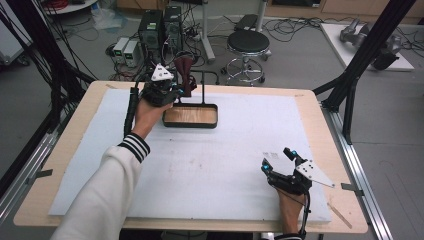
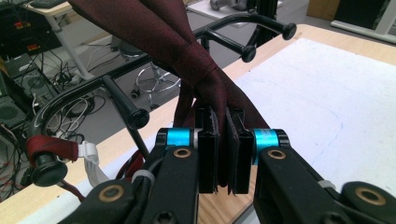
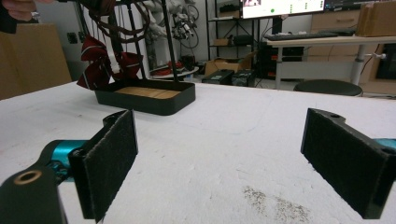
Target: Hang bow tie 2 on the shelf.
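Dark red fabric bow tie (image 2: 201,65) is held at the far edge of the desk (image 1: 60,165), at about eleven o'clock in the high view, beside the black rack (image 2: 116,91) that rises from the wooden tray (image 1: 190,115). It is pinched between the closed jaws of the left gripper (image 2: 223,154), the cloth being caught just below the knot band. The right gripper (image 1: 279,161) is seen resting at about five o'clock on the white mat (image 1: 225,150), its jaws spread wide with nothing between them.

The piece is judged to be light, soft and limp, so sagging and swinging are to be expected once it is lifted. Slipping is thought unlikely against the padded jaws. The knot, being the thickest and firmest part, is judged the best place to be gripped; the loose ends would fold away. Snagging on the rack pegs should be guarded against.
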Action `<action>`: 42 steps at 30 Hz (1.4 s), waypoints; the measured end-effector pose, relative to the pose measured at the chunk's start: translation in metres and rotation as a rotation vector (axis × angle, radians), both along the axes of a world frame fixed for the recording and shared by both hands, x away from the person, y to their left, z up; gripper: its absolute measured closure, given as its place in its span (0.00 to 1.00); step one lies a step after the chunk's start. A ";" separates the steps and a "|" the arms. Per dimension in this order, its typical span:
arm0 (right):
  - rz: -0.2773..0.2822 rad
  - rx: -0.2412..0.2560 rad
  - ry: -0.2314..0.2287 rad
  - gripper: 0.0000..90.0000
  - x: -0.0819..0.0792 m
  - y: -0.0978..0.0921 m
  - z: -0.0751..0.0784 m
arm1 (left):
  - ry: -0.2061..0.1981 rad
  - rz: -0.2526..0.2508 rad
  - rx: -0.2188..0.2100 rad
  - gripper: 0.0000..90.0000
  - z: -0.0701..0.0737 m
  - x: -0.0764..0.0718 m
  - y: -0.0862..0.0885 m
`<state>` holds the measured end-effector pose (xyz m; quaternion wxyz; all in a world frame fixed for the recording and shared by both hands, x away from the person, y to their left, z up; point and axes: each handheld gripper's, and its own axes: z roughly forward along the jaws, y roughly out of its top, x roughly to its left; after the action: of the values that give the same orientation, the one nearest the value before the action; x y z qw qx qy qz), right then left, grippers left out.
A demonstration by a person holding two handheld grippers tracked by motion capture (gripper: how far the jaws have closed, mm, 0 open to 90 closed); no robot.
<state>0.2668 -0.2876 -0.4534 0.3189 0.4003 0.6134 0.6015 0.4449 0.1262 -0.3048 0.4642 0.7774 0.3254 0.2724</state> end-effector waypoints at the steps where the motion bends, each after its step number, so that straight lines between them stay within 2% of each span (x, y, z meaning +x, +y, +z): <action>1: -0.001 0.000 0.001 0.11 0.000 0.000 0.000 | 0.000 0.007 0.002 0.94 -0.001 0.000 0.000; 14: -0.001 -0.005 -0.009 0.11 0.001 0.000 0.000 | 0.035 0.065 0.034 0.94 -0.018 0.004 0.002; 29: 0.002 -0.006 -0.003 0.11 0.000 0.000 0.000 | 0.078 0.075 0.096 0.94 -0.035 0.007 -0.004; 33: 0.002 -0.006 -0.003 0.11 0.000 0.000 0.000 | 0.102 0.074 0.116 0.94 -0.042 0.008 -0.005; 37: 0.002 -0.007 -0.003 0.11 0.000 0.000 0.000 | 0.108 0.078 0.102 0.94 -0.044 0.010 -0.003; 40: 0.001 -0.004 -0.002 0.11 0.000 0.000 0.000 | 0.111 0.079 0.105 0.94 -0.045 0.010 -0.002; 42: 0.001 -0.007 -0.003 0.11 0.000 0.000 0.000 | 0.124 0.084 0.092 0.94 -0.045 0.011 0.000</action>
<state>0.2669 -0.2876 -0.4535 0.3209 0.3978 0.6152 0.6003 0.4563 0.1261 -0.3502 0.3949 0.7991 0.3731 0.2576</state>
